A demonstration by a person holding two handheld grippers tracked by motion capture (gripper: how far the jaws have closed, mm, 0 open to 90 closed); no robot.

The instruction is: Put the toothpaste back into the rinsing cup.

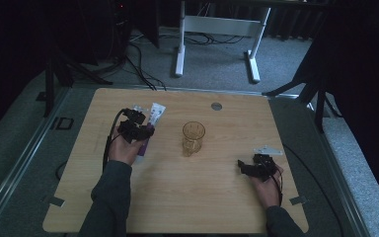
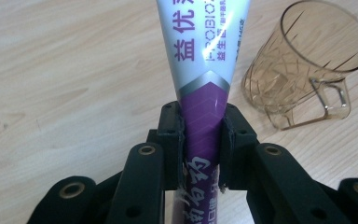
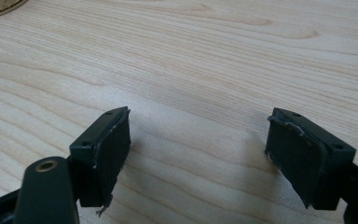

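1. The left tongs (image 2: pixel 200 140) are clamped on a toothpaste tube (image 2: pixel 203 79), white at the flat crimped end and purple toward the cap end; the pads pinch the purple part just below the silver chevron.
2. In the left gripper view the tube's long axis runs straight out along the jaws, with the wide white end pointing away from the hand.
3. The amber glass mug (image 1: pixel 193 138) stands upright on the table (image 1: pixel 177 192), to the right of the left tongs (image 1: pixel 134 129) in the high view, near but not touching the tube (image 1: pixel 150 126).
4. So the mug's open mouth lies to the side of the tube's axis, not ahead of it. I judge that putting the tube into the mug would call for swinging it over the rim and tipping it upright.
5. The right tongs (image 1: pixel 256 167) rest released near the table's right edge, jaws spread over bare wood (image 3: pixel 200 140), farther from the mug than the left.
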